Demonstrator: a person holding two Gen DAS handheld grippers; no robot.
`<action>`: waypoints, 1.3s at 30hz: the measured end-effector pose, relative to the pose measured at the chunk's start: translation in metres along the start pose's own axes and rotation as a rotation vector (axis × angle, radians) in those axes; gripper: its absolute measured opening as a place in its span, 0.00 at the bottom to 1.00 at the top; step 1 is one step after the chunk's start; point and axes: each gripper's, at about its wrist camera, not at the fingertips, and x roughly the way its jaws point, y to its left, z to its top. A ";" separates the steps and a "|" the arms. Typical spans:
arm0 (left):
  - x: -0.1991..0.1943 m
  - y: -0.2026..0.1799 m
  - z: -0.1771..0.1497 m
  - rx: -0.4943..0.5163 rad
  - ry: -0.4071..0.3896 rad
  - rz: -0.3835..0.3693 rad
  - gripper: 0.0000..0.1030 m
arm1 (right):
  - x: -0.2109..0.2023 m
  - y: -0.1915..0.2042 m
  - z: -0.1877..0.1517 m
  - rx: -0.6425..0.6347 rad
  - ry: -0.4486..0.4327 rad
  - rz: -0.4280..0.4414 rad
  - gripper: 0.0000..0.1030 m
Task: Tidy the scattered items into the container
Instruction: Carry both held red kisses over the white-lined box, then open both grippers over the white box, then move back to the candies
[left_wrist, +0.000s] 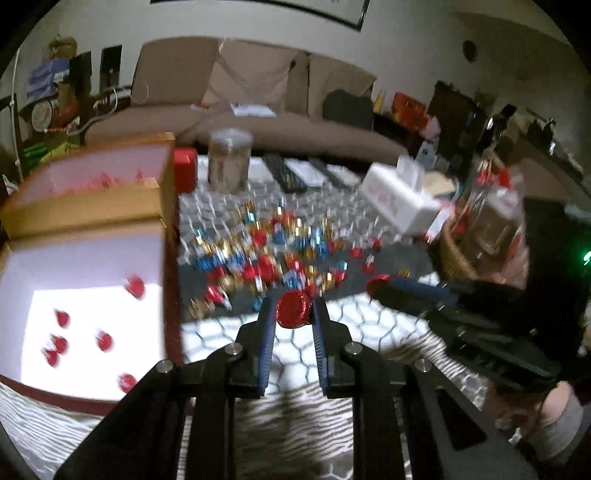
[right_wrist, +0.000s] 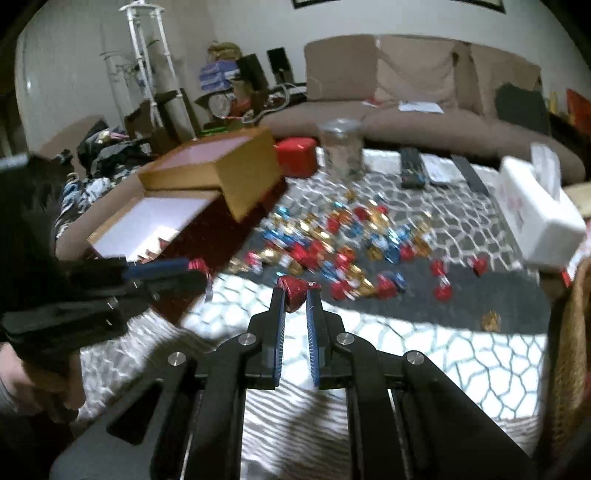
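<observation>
The table (left_wrist: 280, 354) in front of me wears a cloth patterned with pale honeycomb lines on grey; behind it runs a long beige sofa (right_wrist: 424, 110). At my left on the table stands the open box (left_wrist: 85, 266), its white floor bright with light, its gold-brown lid (left_wrist: 92, 173) propped against the far end; six red sweets (left_wrist: 59, 345) already lie scattered on that floor. To the right sits a white tissue box (left_wrist: 402, 203), and further back a clear jar (left_wrist: 229, 158) with a red tin (left_wrist: 184, 168) beside it and remote controls (right_wrist: 412, 168) lying flat near the sofa edge. Across the middle of the cloth spreads the heap of foil-wrapped sweets (left_wrist: 280, 251), red, blue and gold mixed together, blurred in both views; one gold sweet (right_wrist: 490, 320) lies apart on the near right.

My left tongs (left_wrist: 293, 314) are clamped on a round red sweet (left_wrist: 293, 308), held clear above the cloth, just right of the box wall; no earlier view lets me say more of them. My right tongs (right_wrist: 295, 295) are pinched tight on a red wrapped sweet (right_wrist: 294, 291), its foil twist poking out to one side; they hang above the near edge of the heap, beside my left tongs.
</observation>
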 end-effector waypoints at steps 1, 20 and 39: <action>-0.010 0.005 0.006 0.001 -0.014 0.007 0.19 | -0.002 0.007 0.006 -0.010 -0.004 0.008 0.11; -0.045 0.189 0.011 -0.165 0.059 0.233 0.19 | 0.107 0.159 0.093 -0.118 0.118 0.137 0.11; -0.013 0.224 0.008 -0.232 0.158 0.189 0.51 | 0.185 0.154 0.083 -0.060 0.328 0.092 0.22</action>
